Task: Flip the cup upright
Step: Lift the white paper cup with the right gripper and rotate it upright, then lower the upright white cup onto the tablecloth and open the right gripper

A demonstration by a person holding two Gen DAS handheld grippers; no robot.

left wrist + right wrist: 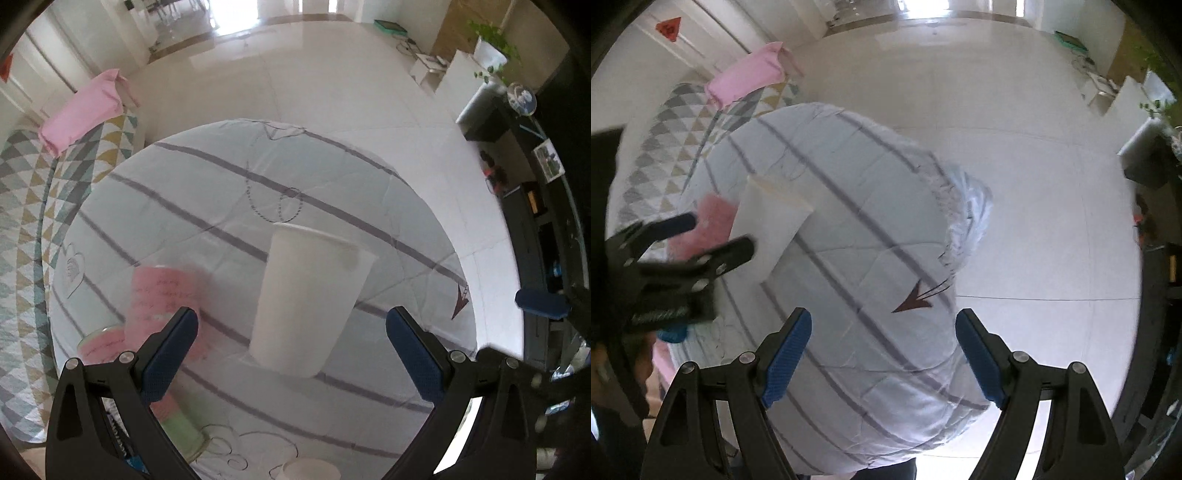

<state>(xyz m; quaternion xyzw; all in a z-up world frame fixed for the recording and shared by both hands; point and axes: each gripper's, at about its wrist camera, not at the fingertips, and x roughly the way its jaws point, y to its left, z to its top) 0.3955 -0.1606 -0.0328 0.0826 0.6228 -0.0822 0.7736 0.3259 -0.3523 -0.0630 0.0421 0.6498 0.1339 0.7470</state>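
Left gripper: blue-padded fingers spread wide apart, holding nothing. White paper cup between and just beyond them, standing upright with its rim uppermost, slightly tilted, on the round tabletop under a striped pale-blue cover. Pink printed cup left of the white cup, blurred, partly behind the left finger. Second white cup, rim only, at the near edge.

Right gripper: fingers likewise apart, empty, over the tabletop's right edge, well apart from the white cup. Beyond: patterned rug, pink cushion, tiled floor.
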